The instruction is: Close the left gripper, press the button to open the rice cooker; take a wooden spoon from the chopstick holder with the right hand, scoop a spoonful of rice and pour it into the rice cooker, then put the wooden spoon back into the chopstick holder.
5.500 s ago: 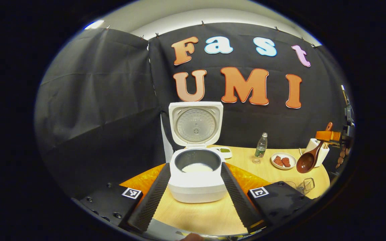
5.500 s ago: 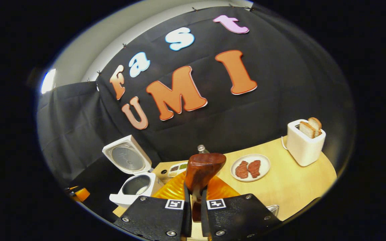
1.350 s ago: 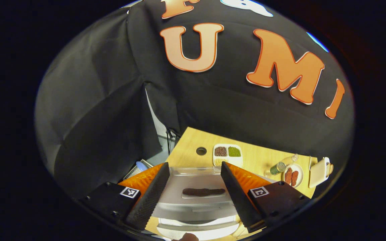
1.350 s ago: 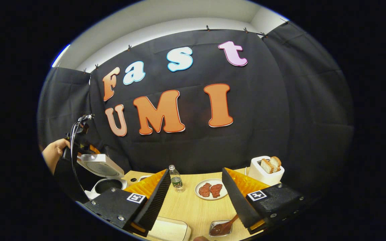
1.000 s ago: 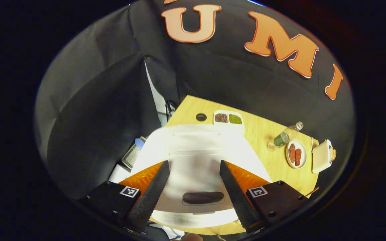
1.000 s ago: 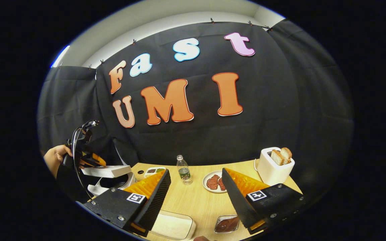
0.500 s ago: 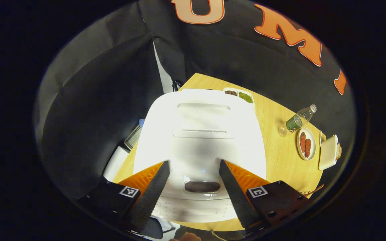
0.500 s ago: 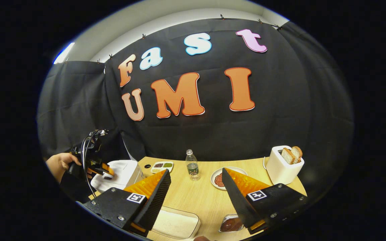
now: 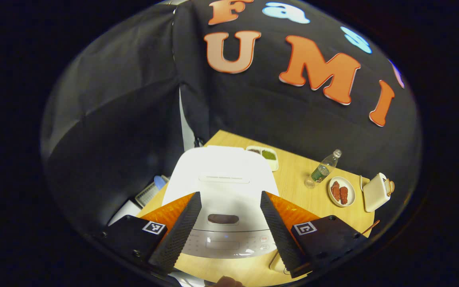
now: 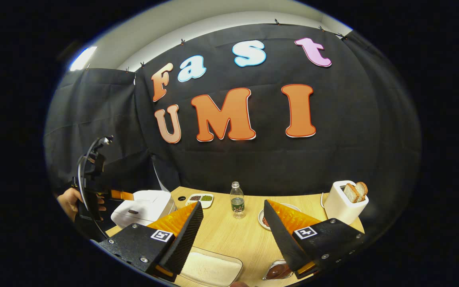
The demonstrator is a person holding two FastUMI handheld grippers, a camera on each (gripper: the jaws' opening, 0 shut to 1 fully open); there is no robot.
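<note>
- Rice cooker (image 9: 221,179), lid down, sitting on worktop (image 9: 313,199).
- Left hand-held gripper (image 9: 226,223) hovering released above it.
- Right hand-held gripper (image 10: 233,231) spread, grasping nothing.

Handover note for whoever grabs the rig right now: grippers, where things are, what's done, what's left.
Left gripper: open, empty, above the front of the rice cooker.
Right gripper: open, empty, over the table.
Rice cooker lid is closed. Tray of rice sits at the table's near edge. Wooden spoon is back in the chopstick holder, right of the tray.
Done: spoon is put away. With the lid down, the frames don't show whether rice is in the pot.
Left: nothing obvious; pull both grippers back.
</note>
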